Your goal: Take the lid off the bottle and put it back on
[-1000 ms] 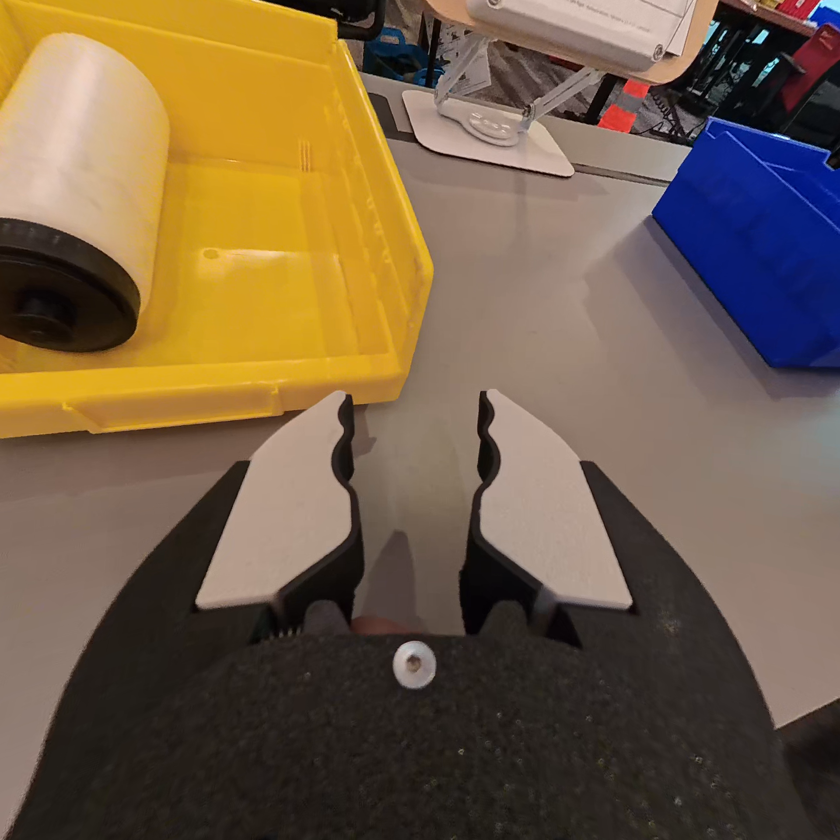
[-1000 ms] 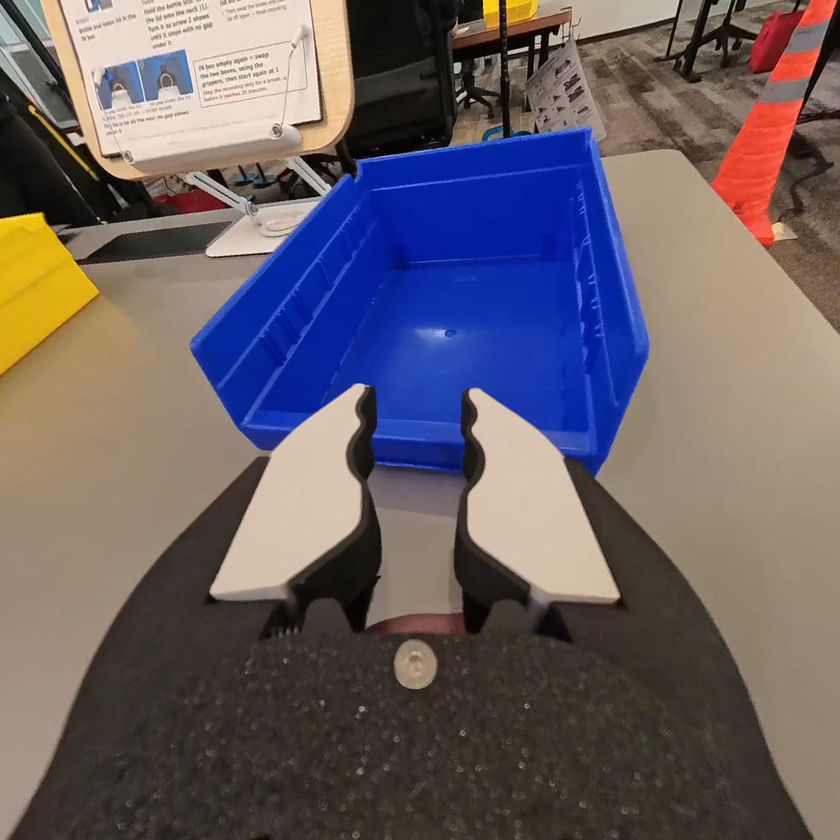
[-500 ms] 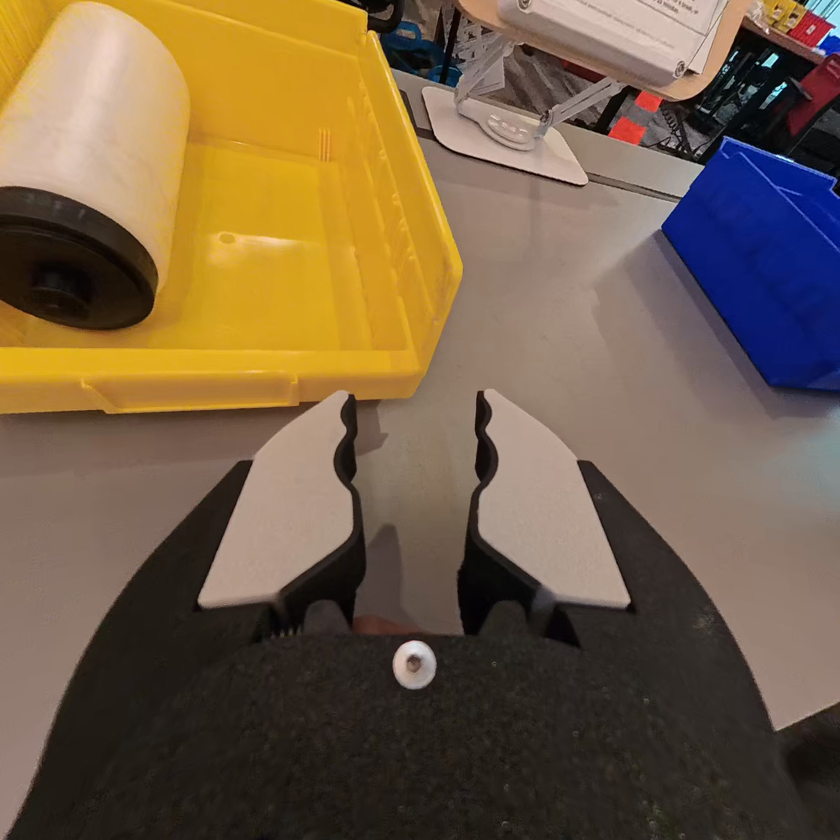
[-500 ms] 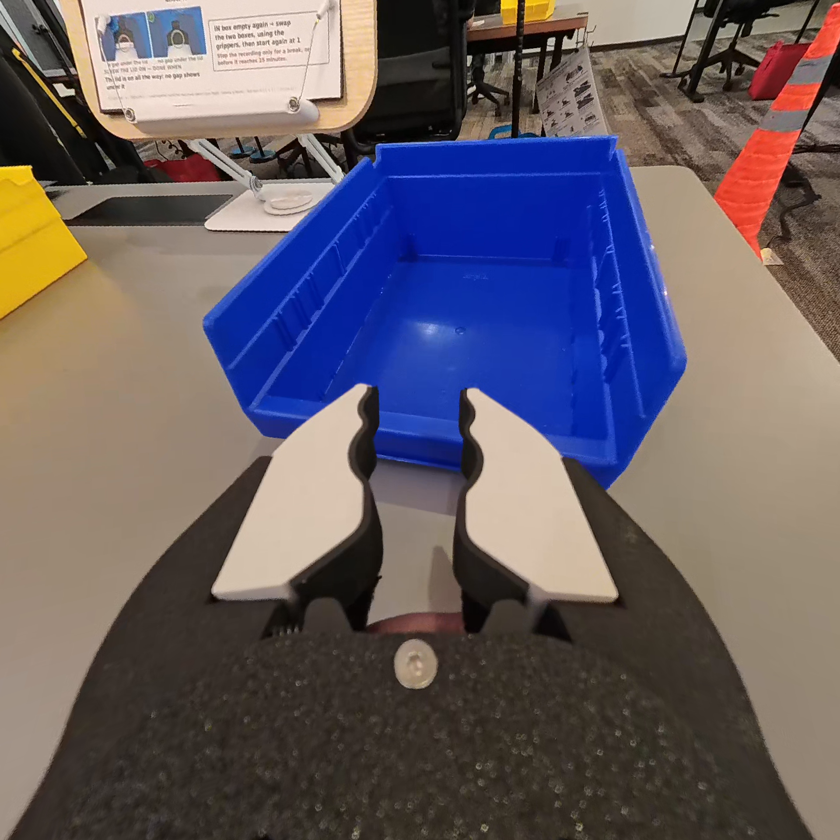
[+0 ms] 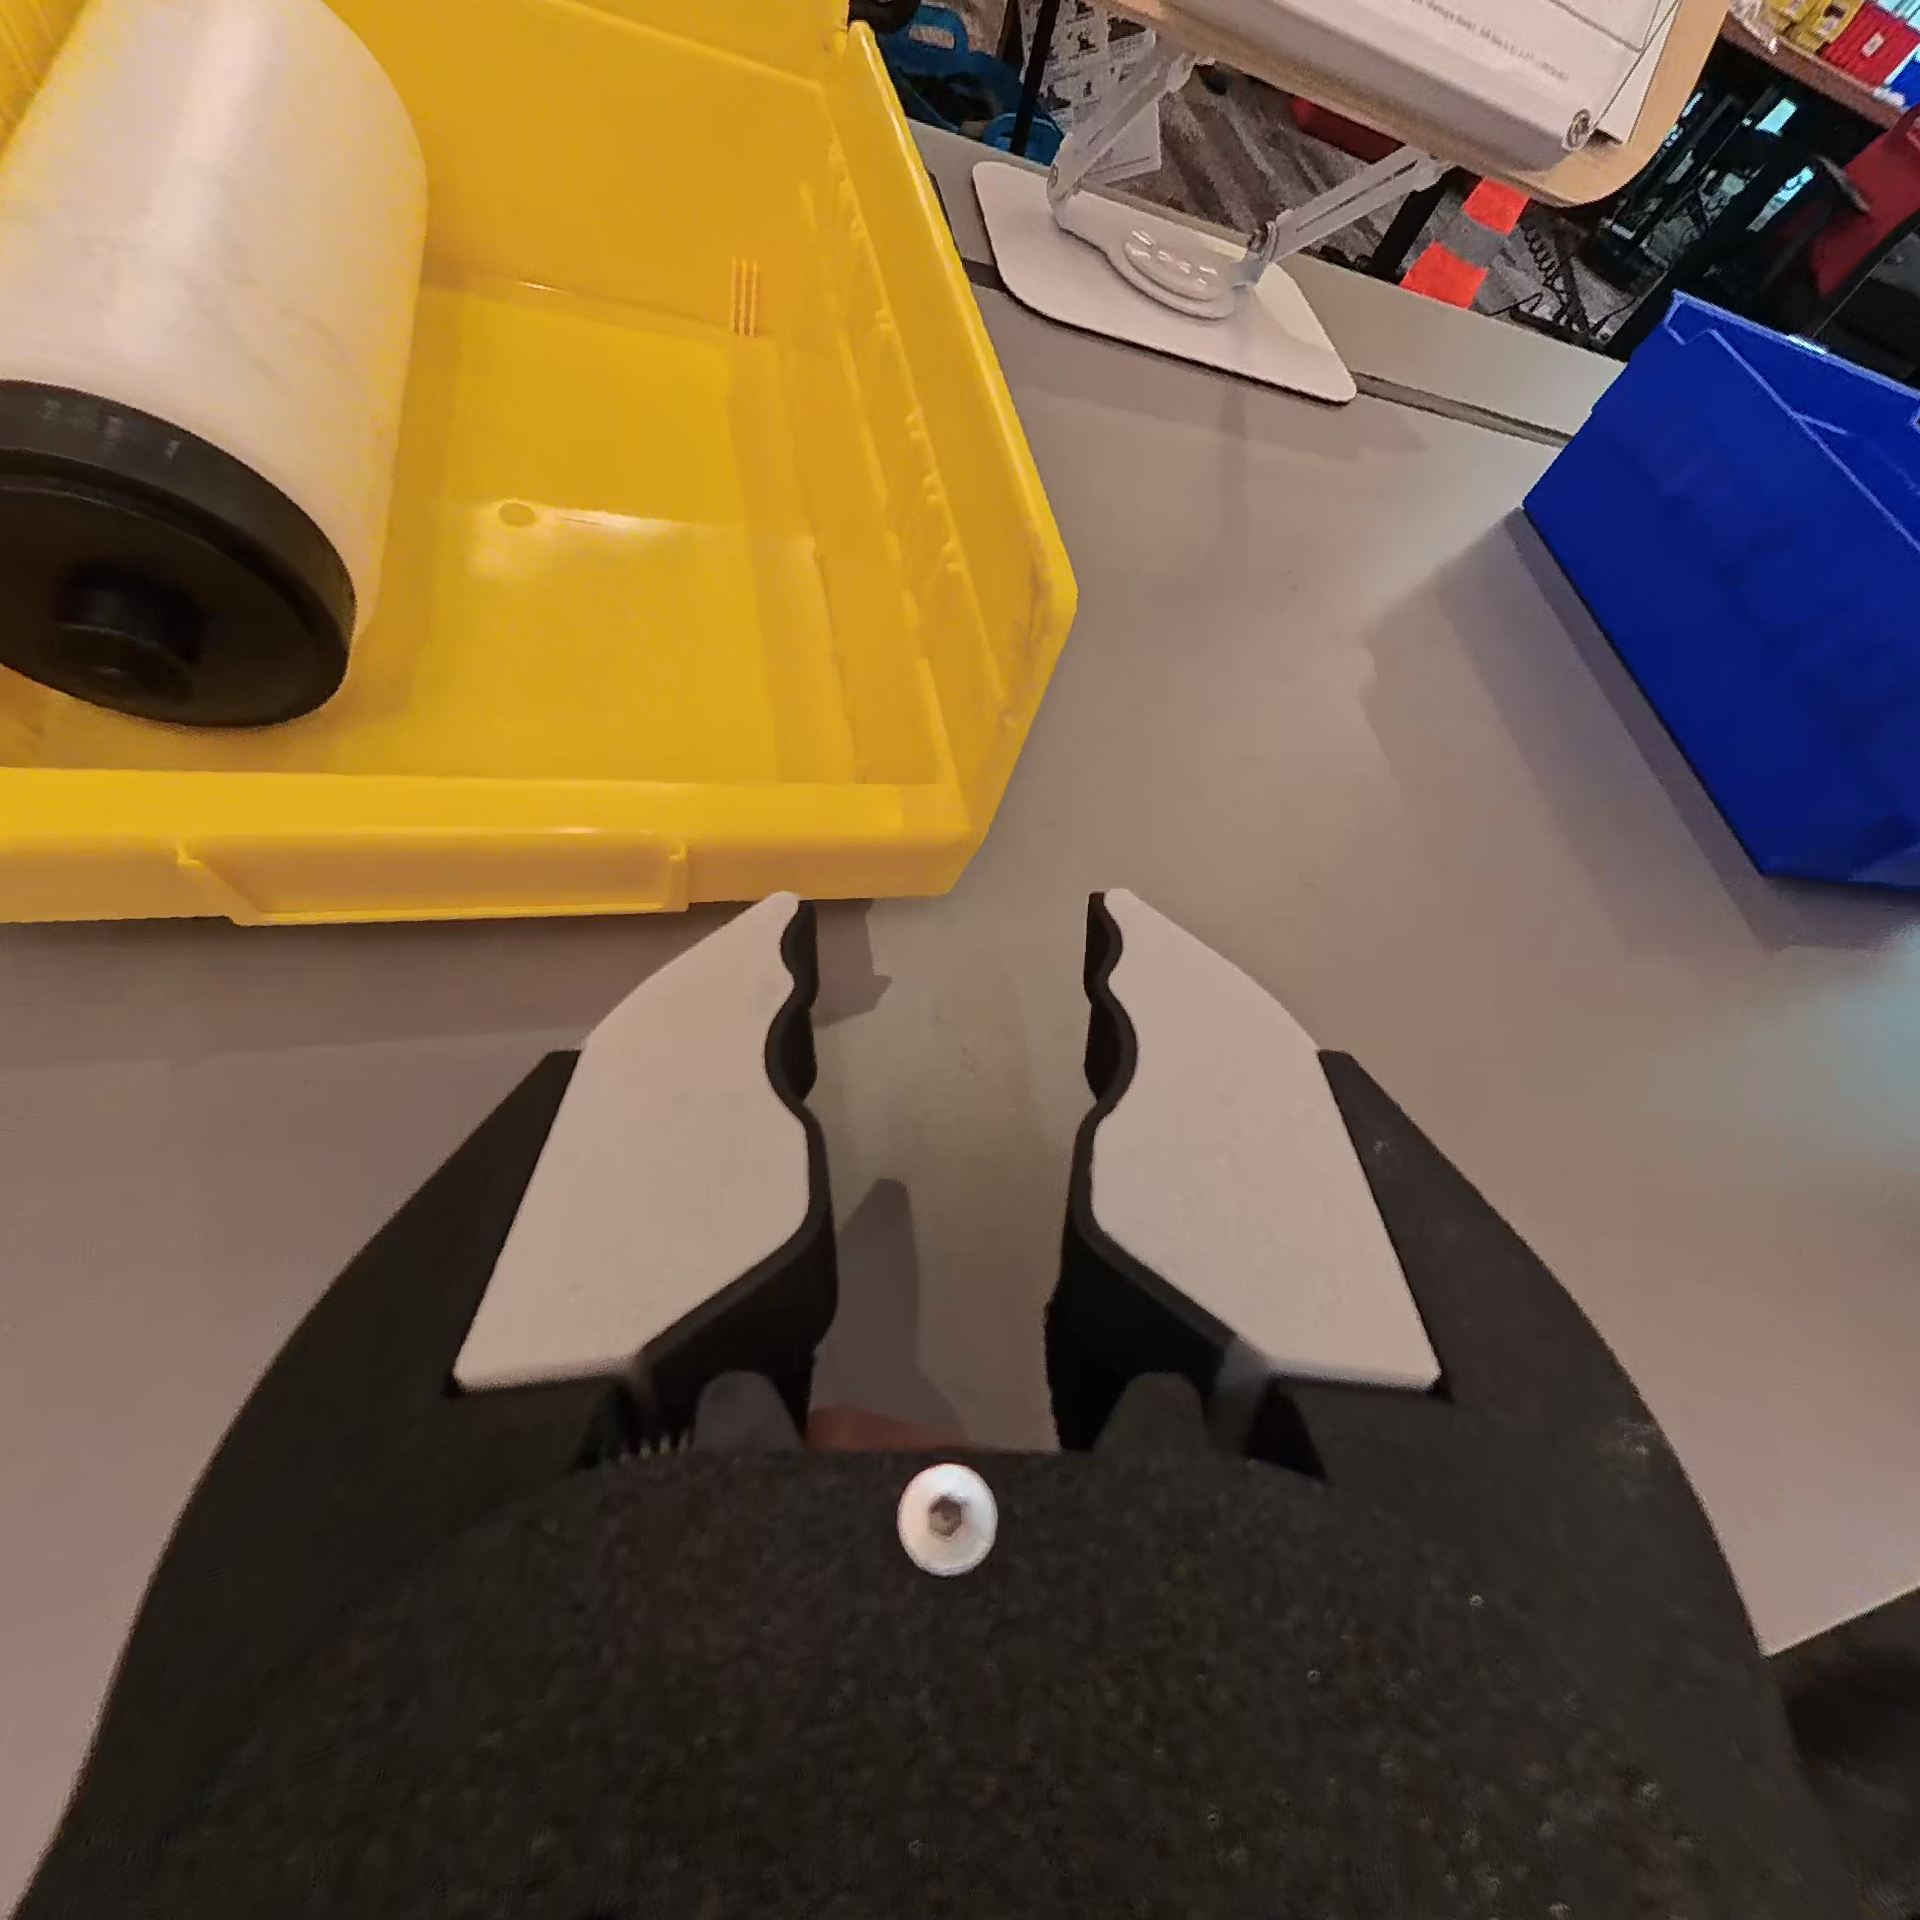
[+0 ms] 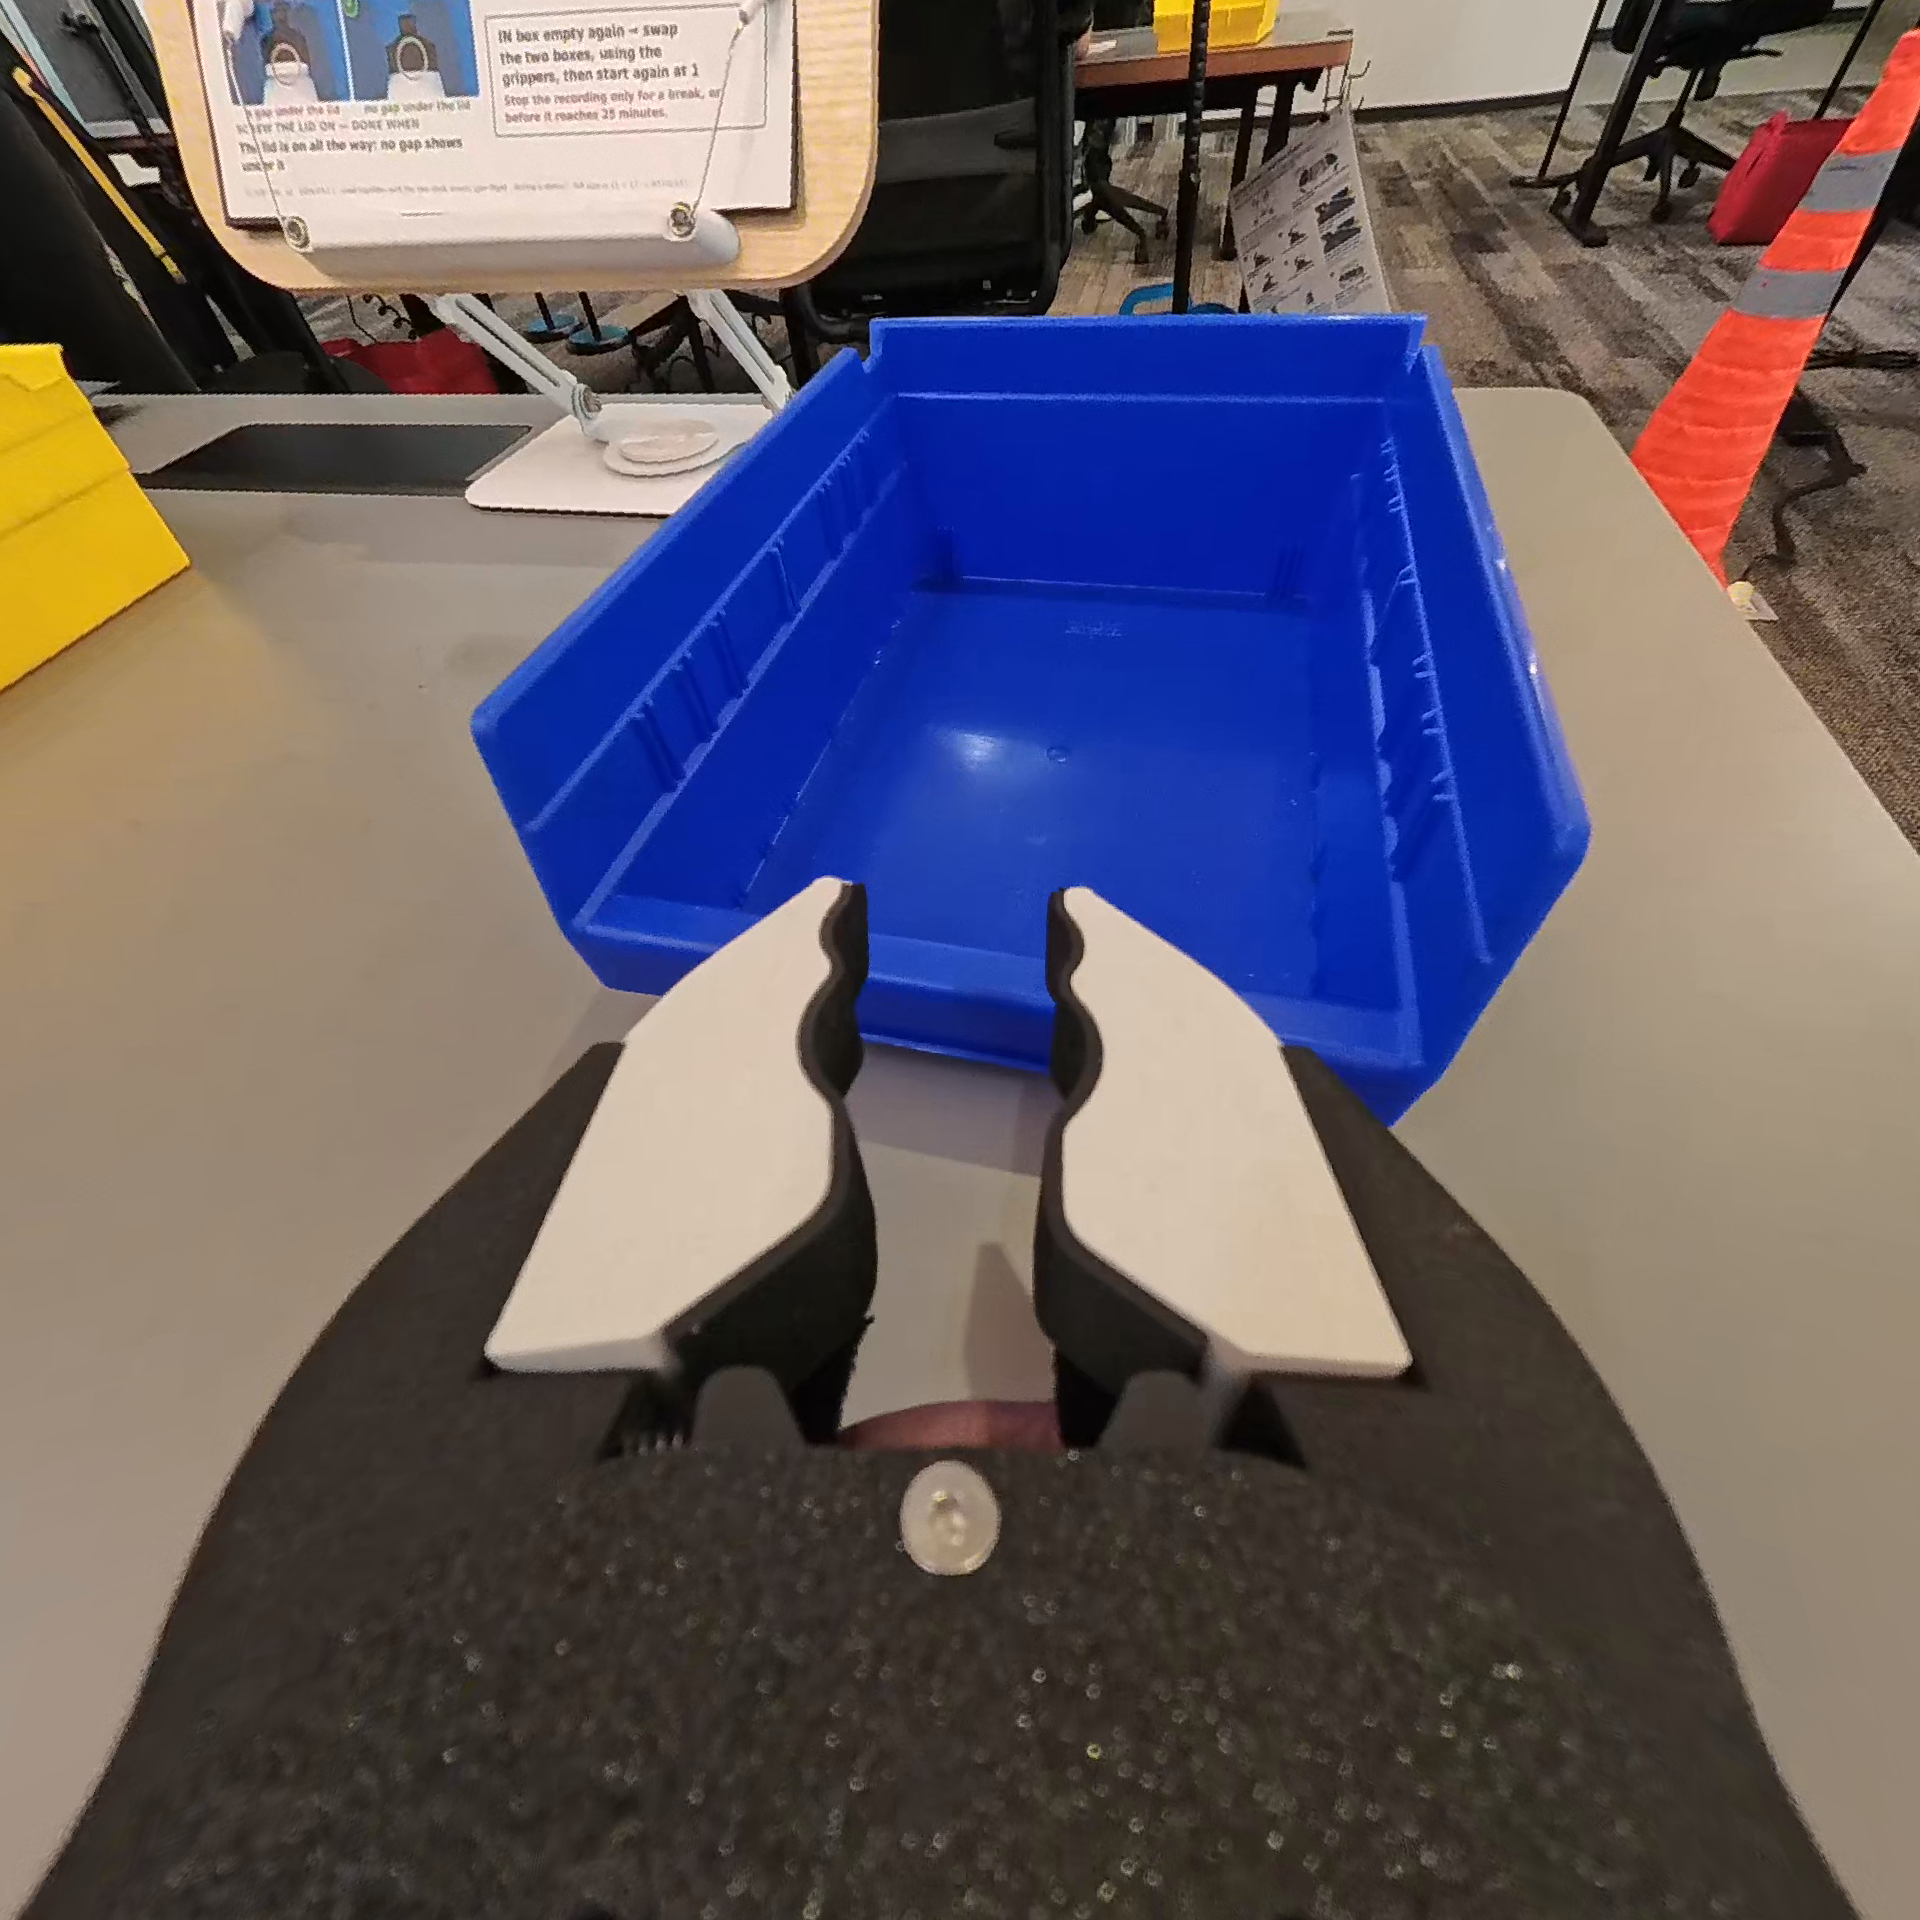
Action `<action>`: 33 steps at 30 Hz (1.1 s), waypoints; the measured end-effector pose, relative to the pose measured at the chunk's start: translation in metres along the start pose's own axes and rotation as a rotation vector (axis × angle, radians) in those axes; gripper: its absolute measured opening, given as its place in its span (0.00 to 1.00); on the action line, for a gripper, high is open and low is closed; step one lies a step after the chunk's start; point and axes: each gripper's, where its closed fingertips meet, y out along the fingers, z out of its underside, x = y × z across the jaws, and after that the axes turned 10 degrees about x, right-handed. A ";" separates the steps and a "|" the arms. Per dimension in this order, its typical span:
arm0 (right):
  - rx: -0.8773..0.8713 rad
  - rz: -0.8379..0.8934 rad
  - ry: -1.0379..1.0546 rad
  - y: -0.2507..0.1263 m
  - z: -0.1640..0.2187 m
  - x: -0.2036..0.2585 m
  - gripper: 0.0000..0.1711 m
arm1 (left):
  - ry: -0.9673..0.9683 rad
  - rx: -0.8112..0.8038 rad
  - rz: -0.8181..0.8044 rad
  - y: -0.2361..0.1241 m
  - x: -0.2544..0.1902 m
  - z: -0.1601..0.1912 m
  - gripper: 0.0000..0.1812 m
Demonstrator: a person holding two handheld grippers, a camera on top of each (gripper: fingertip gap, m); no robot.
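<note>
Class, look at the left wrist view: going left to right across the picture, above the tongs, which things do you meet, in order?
White bottle with black lid → yellow bin → white stand base → blue bin.

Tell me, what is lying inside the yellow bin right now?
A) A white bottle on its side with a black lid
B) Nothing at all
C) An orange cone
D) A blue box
A: the left wrist view shows a white bottle lying on its side in the yellow bin, its black lid on its near end.
</note>
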 end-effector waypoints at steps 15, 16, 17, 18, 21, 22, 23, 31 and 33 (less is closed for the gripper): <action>0.005 -0.007 0.015 0.001 0.002 0.001 0.19 | 0.090 -0.005 -0.187 -0.032 0.065 -0.053 0.39; 0.006 -0.008 0.015 0.001 0.002 0.001 0.19 | 0.091 0.033 -0.196 -0.029 0.072 -0.058 0.42; 0.009 -0.009 0.014 0.002 0.003 0.001 0.19 | 0.102 0.072 -0.213 -0.025 0.079 -0.064 0.45; 0.012 -0.008 0.013 0.002 0.003 0.002 0.19 | 0.123 0.107 -0.238 -0.019 0.086 -0.073 0.45; 0.014 -0.005 0.013 0.003 0.004 0.002 0.19 | 0.170 0.254 -0.317 0.008 0.108 -0.100 0.48; 0.015 -0.004 0.013 0.003 0.004 0.002 0.19 | 0.172 0.321 -0.337 0.020 0.115 -0.107 0.49; 0.016 -0.003 0.013 0.003 0.005 0.001 0.19 | 0.170 0.380 -0.358 0.032 0.123 -0.114 0.49; 0.024 0.004 0.020 0.003 0.007 -0.002 0.19 | 0.020 0.676 -0.417 0.119 0.163 -0.147 0.49; 0.029 0.004 0.021 0.003 0.008 -0.002 0.19 | 0.011 0.721 -0.439 0.132 0.167 -0.147 0.49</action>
